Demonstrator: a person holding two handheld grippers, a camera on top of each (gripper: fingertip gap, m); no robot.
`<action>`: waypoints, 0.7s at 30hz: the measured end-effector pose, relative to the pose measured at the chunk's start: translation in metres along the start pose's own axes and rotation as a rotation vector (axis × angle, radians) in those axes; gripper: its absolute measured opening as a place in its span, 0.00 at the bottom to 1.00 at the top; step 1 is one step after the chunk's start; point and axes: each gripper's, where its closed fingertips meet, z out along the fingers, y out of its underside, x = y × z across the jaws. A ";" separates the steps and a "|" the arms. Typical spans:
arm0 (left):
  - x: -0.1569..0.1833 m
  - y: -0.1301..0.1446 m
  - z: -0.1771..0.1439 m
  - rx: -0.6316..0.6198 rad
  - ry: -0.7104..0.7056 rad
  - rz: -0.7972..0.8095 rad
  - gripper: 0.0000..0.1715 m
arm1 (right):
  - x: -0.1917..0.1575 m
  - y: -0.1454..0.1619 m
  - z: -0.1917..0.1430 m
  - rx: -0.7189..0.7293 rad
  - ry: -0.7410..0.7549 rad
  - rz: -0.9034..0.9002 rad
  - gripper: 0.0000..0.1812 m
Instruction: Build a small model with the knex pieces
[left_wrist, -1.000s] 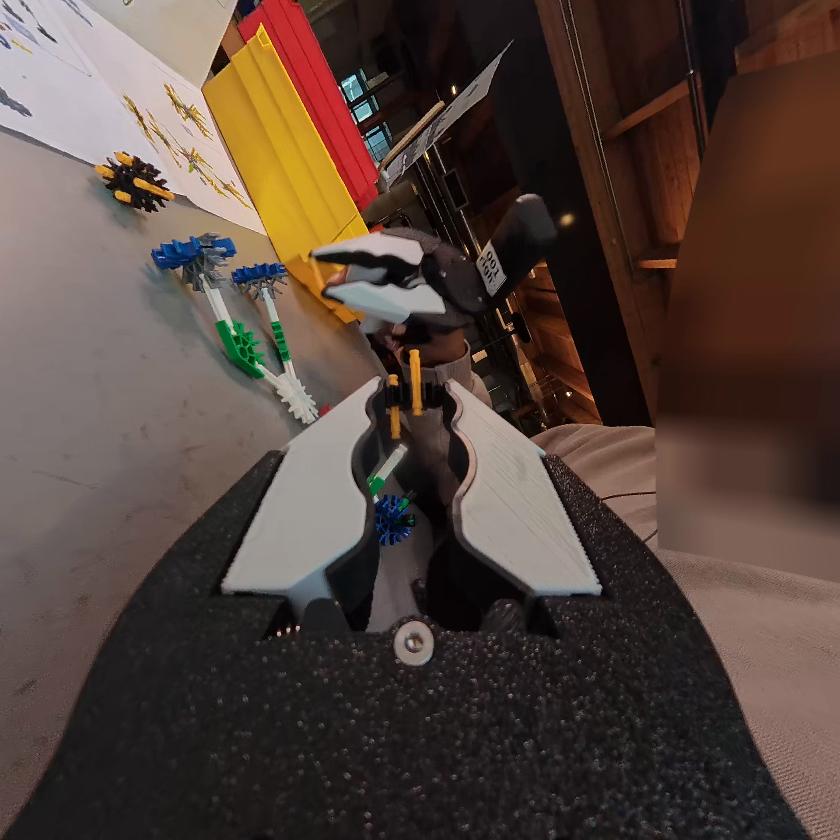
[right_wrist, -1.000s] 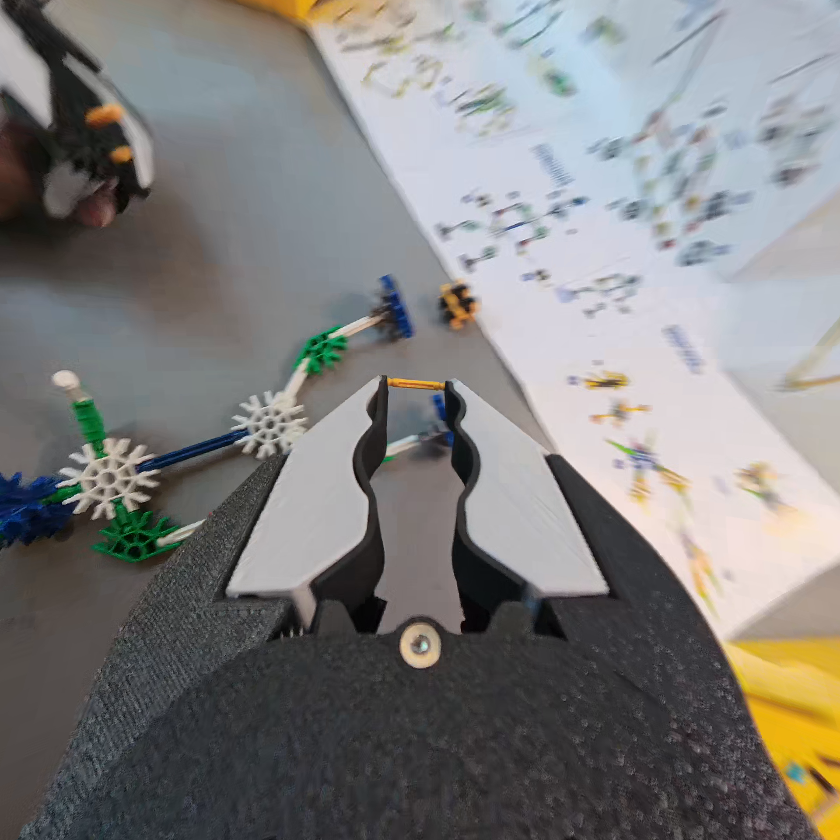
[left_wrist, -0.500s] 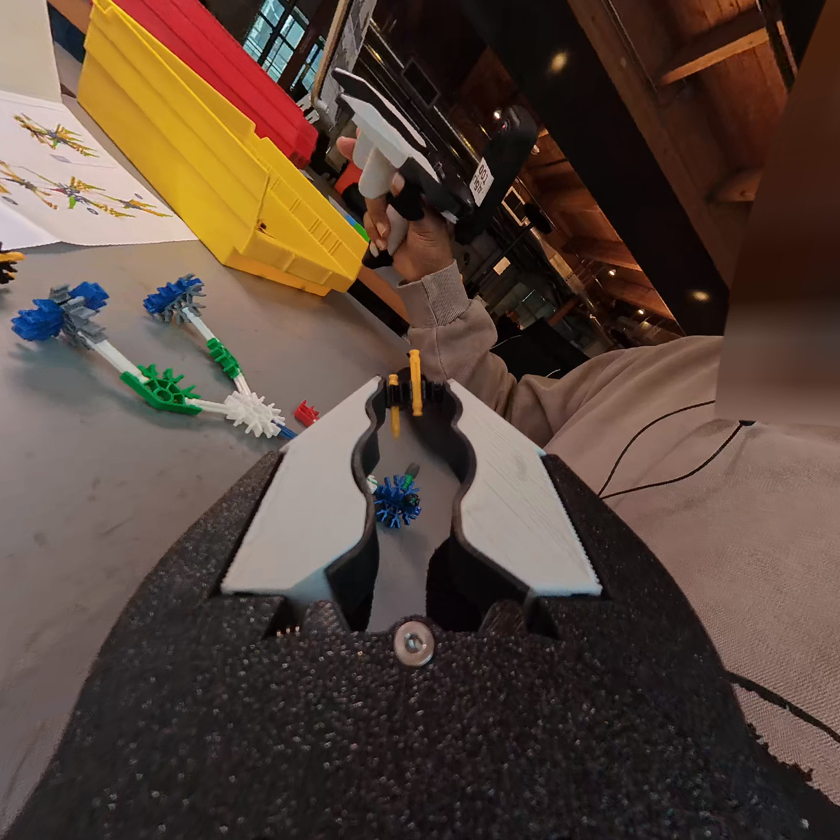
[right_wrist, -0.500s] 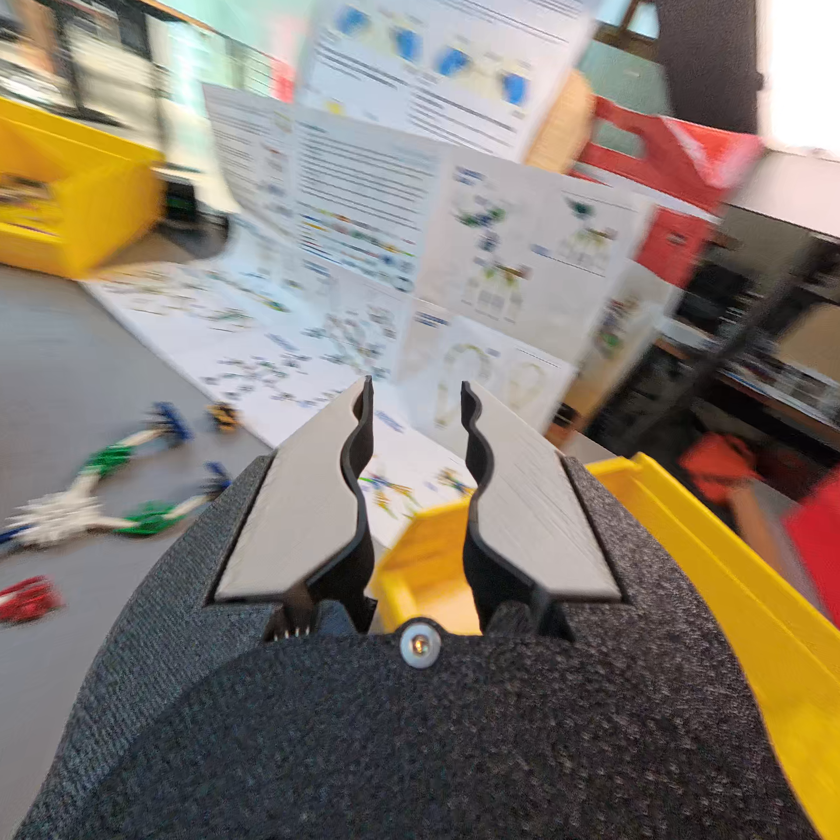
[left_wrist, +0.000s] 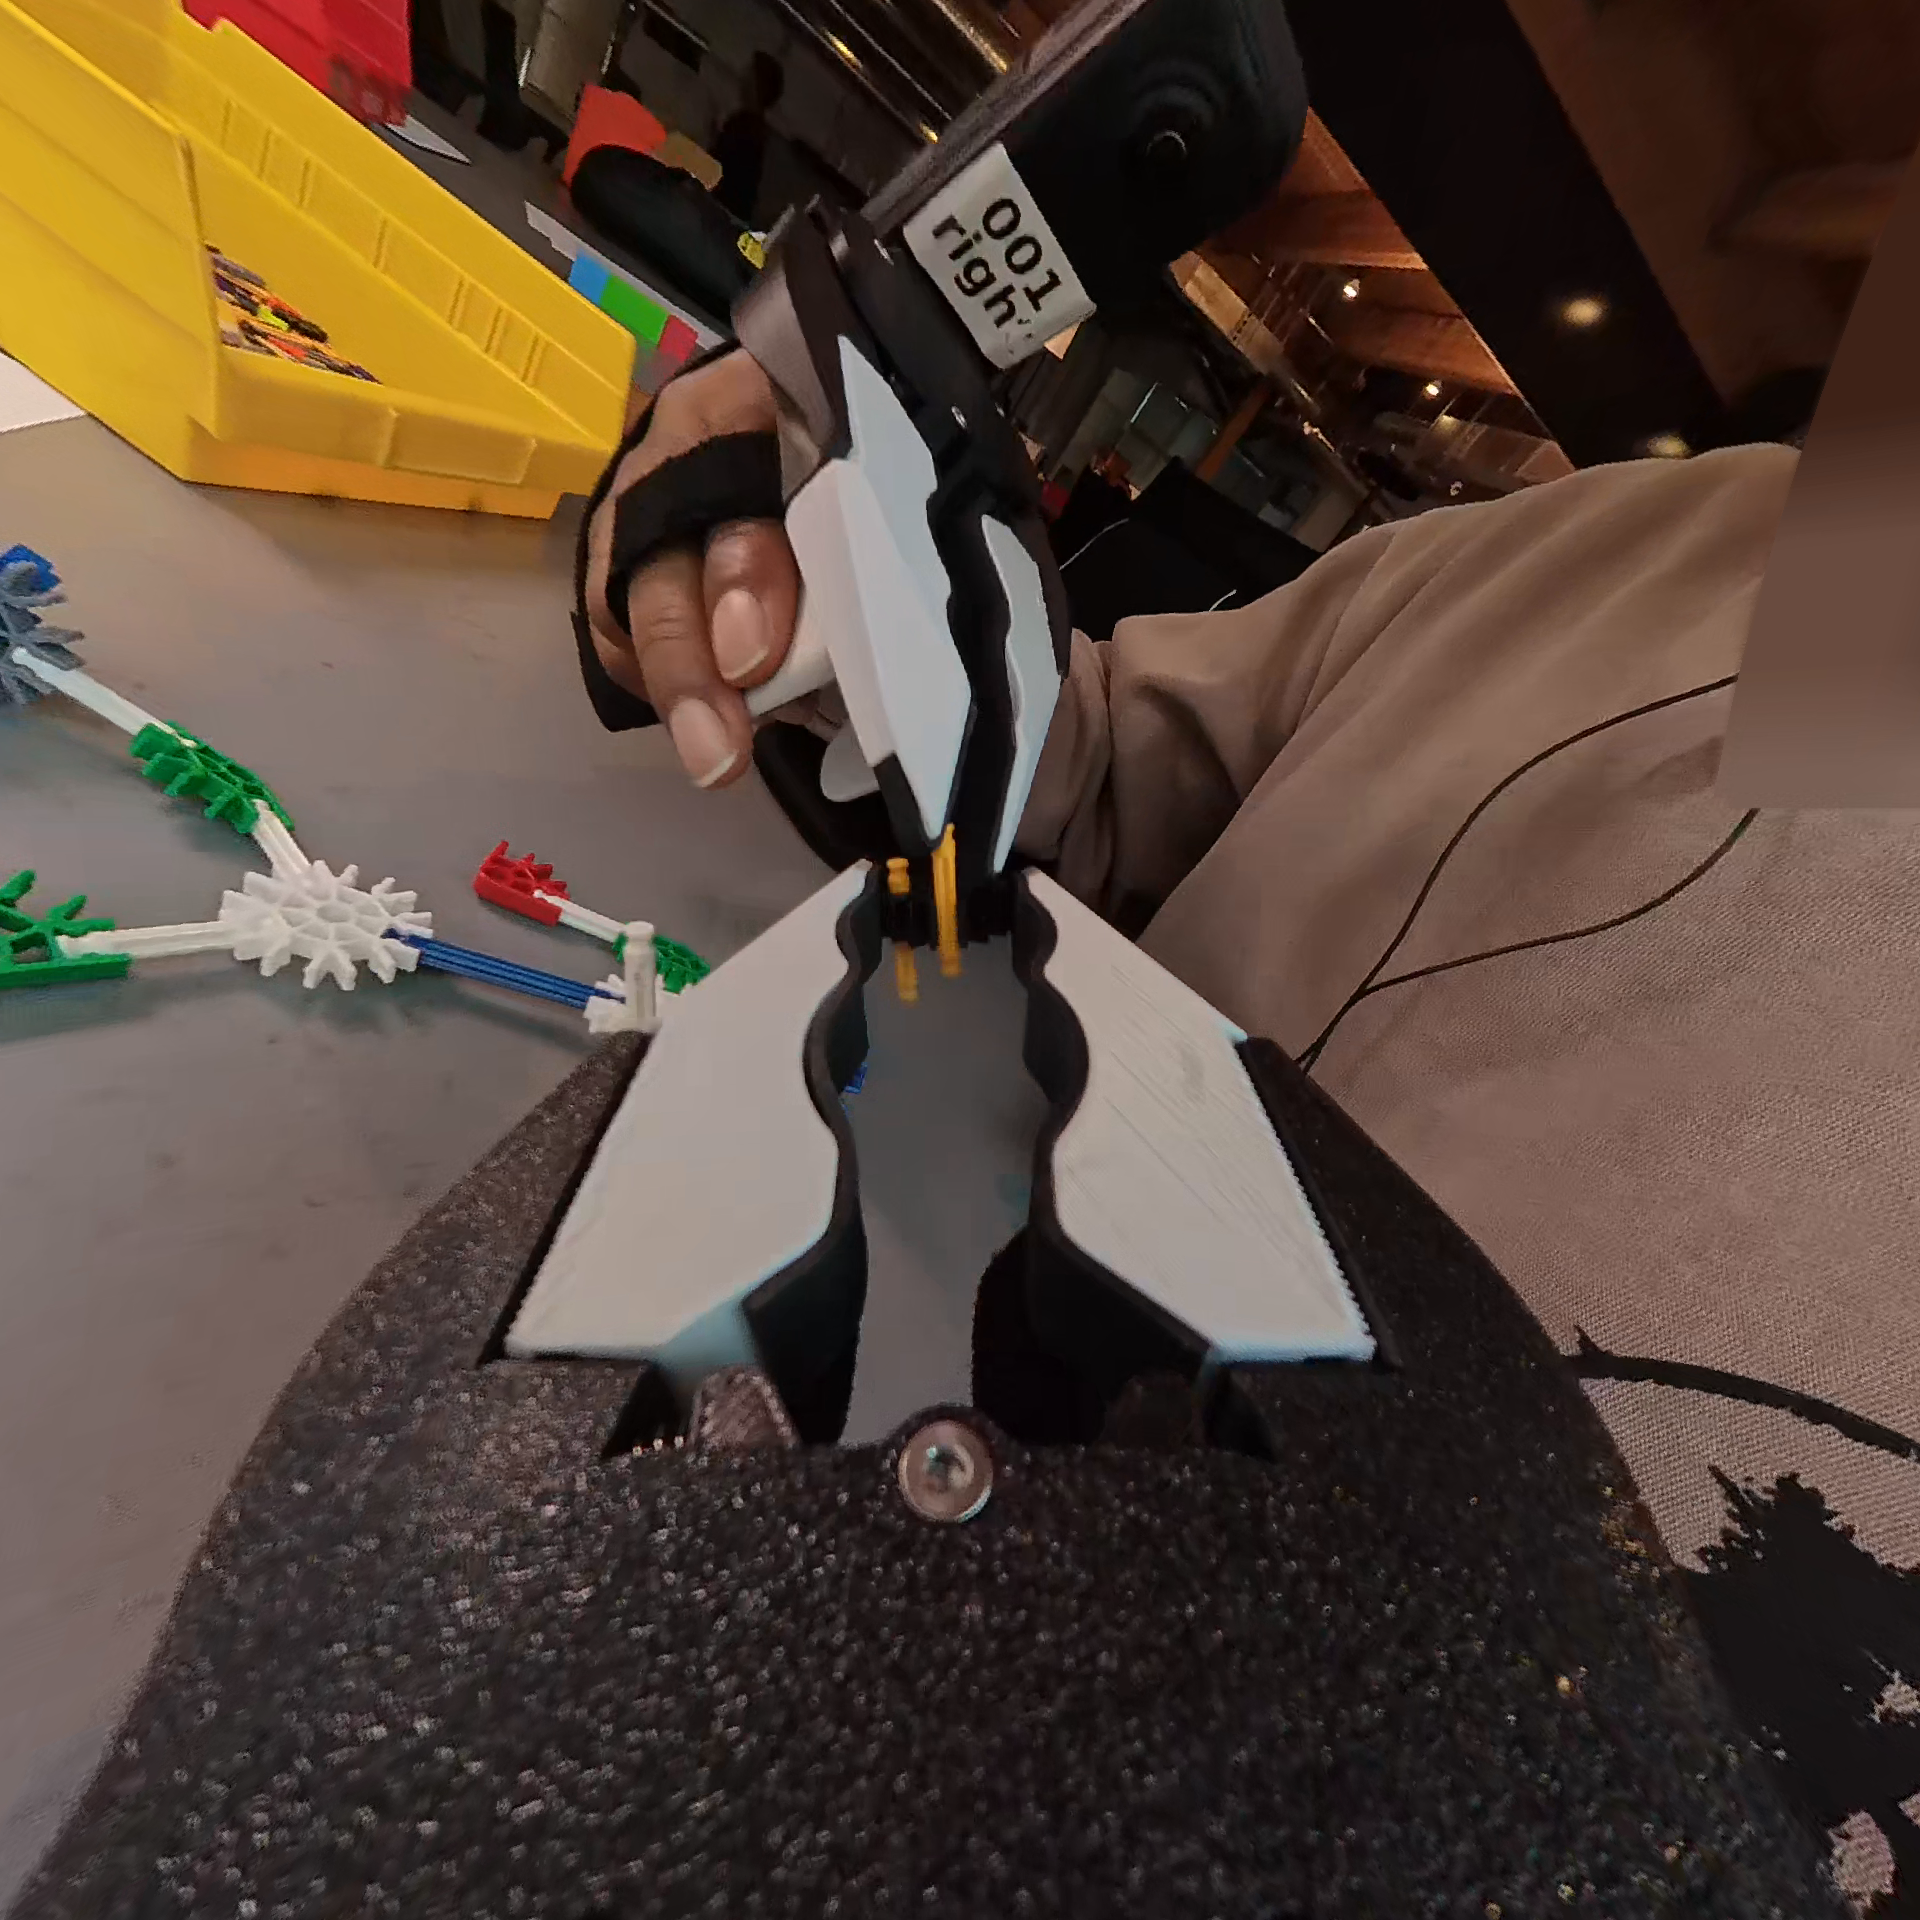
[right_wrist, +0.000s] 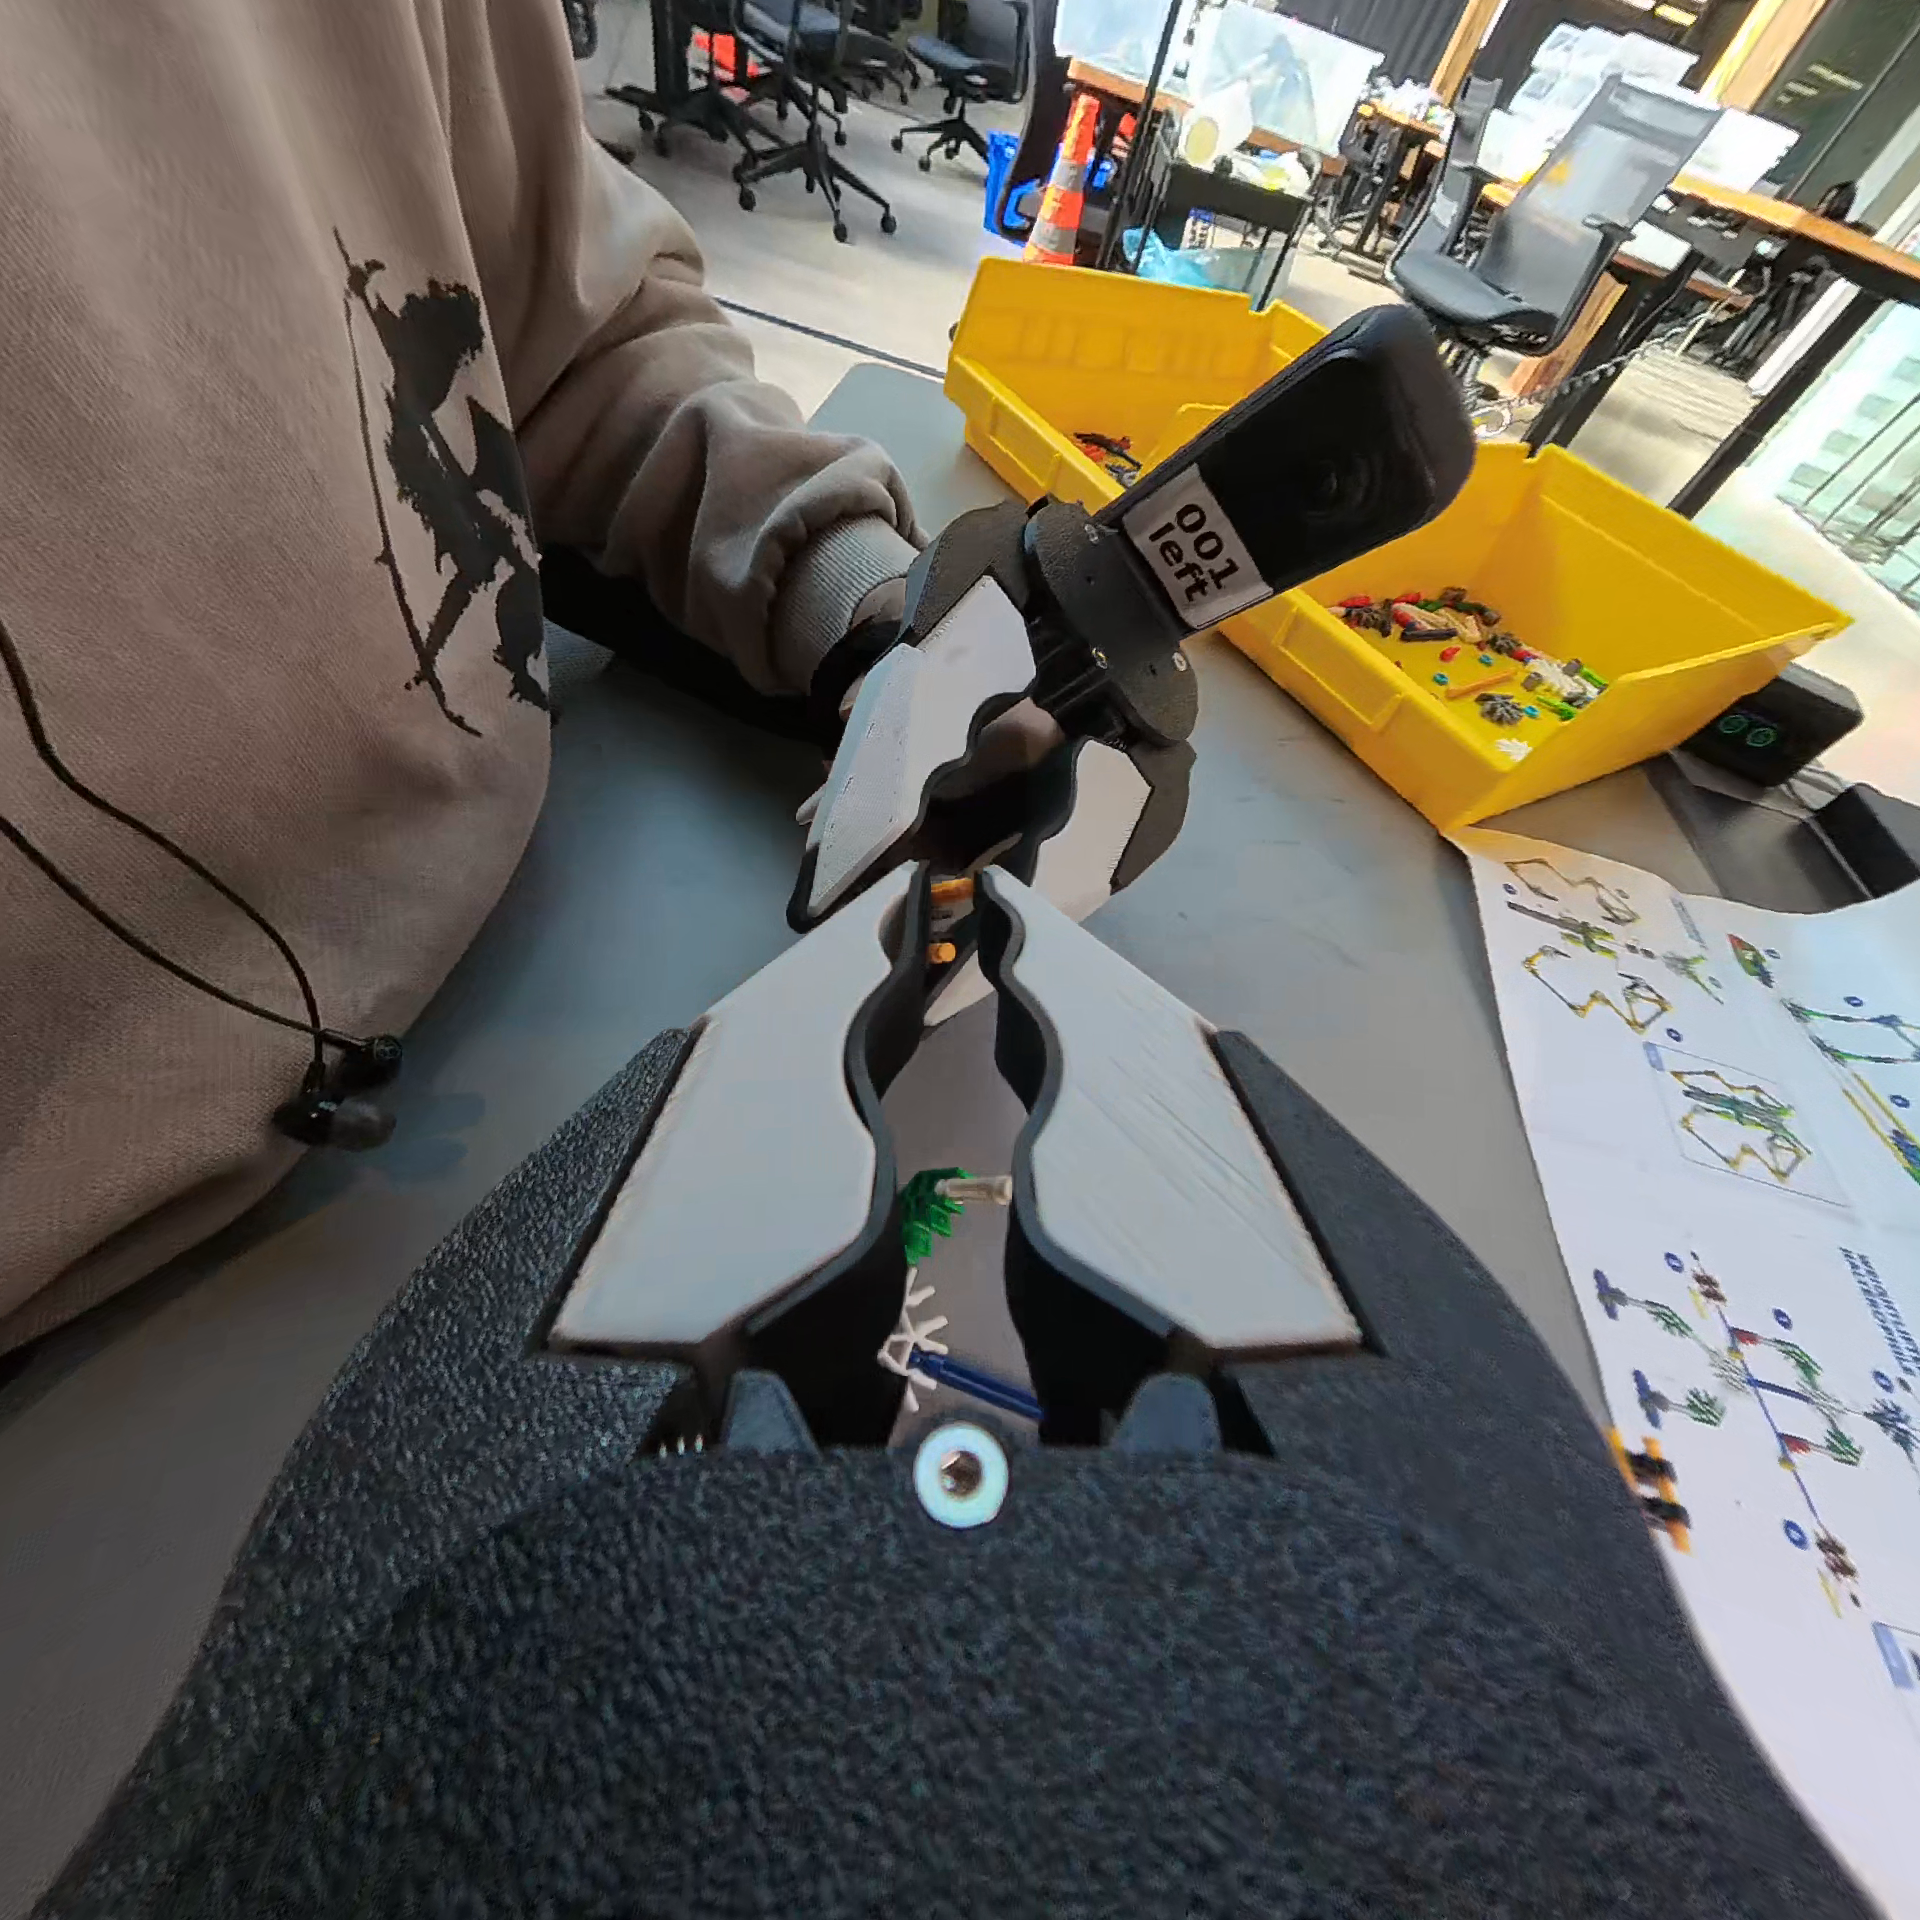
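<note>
- Left hand-held gripper (left_wrist: 932, 914): nearly closed, tips pinching a small black connector with yellow rods (left_wrist: 943, 906), above the counter (left_wrist: 312, 1195).
- Right hand-held gripper (right_wrist: 951, 909): tips narrowed around the same yellow rods; firm contact unclear.
- Handling, judged: light, rigid, small plastic; likely to slip, so grip the connector body.

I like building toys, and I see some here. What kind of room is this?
Probably a big shared workshop or lab office. Rolling office chairs stand at long desks, there is an orange traffic cone, and on the grey table sit yellow parts bins and a building instruction sheet.
</note>
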 end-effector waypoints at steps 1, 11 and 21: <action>0.001 0.003 0.002 -0.017 0.005 0.003 0.14 | -0.004 0.001 0.000 -0.007 -0.025 0.013 0.04; 0.003 0.019 0.009 -0.117 -0.002 0.026 0.14 | -0.017 0.011 -0.001 -0.019 -0.121 0.080 0.07; -0.007 -0.010 -0.005 0.060 -0.017 -0.042 0.14 | 0.006 0.004 -0.008 0.085 -0.044 0.168 0.01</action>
